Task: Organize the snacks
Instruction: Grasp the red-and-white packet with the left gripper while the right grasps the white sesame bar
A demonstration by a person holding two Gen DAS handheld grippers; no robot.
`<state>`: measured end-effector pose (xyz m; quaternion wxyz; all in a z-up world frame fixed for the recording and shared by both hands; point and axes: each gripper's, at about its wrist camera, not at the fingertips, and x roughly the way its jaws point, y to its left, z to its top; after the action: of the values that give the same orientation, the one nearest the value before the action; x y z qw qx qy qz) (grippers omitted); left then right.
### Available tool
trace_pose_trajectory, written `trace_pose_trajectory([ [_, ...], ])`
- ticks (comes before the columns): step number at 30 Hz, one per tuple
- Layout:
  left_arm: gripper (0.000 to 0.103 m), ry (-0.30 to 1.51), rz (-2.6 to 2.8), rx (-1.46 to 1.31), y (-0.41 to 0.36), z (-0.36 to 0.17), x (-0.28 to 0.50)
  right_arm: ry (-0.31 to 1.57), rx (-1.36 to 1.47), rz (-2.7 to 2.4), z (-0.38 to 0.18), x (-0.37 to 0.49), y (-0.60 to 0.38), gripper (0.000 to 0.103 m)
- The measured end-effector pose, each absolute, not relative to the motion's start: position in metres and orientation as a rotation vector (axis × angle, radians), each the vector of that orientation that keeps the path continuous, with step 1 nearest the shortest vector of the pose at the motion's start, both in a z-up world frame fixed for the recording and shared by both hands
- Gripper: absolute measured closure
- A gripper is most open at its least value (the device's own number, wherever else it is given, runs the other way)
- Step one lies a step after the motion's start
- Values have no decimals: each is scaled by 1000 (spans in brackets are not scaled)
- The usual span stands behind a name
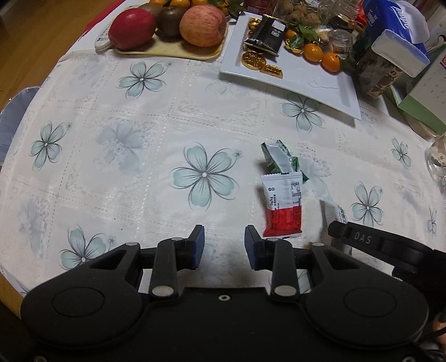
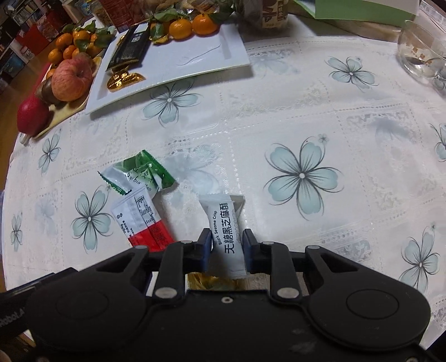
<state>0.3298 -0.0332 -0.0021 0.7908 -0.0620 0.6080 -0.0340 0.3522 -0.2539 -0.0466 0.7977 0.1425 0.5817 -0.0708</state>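
My right gripper [image 2: 227,245] points down at the flowered tablecloth, shut on a white black-sesame-crisp packet [image 2: 223,220] whose far end rests on the cloth. Just left of it lie a red-and-white snack packet [image 2: 142,220] and, beyond that, a crumpled green-and-white packet [image 2: 139,172]. My left gripper [image 1: 224,245] hovers open over bare cloth, nothing between its blue pads. The red-and-white packet [image 1: 283,206] lies just beyond its right finger, the green packet [image 1: 278,157] farther on. A white rectangular plate [image 1: 306,80] at the back holds a black snack packet [image 1: 264,34] and gold foil coins [image 1: 252,60].
A tray of apples [image 1: 200,26] and kiwis stands back left, with mandarins [image 1: 320,54] on the plate's far side. Jars, a blue tissue pack [image 1: 395,30] and a green box [image 1: 418,105] crowd the back right. A glass bowl [image 2: 421,50] stands at the right.
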Motion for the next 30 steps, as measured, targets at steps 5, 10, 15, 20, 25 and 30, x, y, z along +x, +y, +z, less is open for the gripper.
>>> trace_pose_trajectory([
  [5,61,1281,-124,-142,-54,-7,333,1230,333,-183,-33,342,-271,78],
  [10,61,1269,-143,-113,-76,-20,334,1191,278,-204,-21,332,-276,79],
  [15,61,1271,-164,-106,-90,-31,341,1184,332,-196,-10,325,-289,79],
  [20,61,1298,-131,-93,-100,-44,346,1167,353,-192,-1,321,-295,79],
  [25,58,1303,-115,-91,-105,-50,349,1177,382,-210,-1,321,-302,79],
  [30,57,1300,-94,-105,-107,-53,354,1222,424,-215,-9,323,-305,79],
])
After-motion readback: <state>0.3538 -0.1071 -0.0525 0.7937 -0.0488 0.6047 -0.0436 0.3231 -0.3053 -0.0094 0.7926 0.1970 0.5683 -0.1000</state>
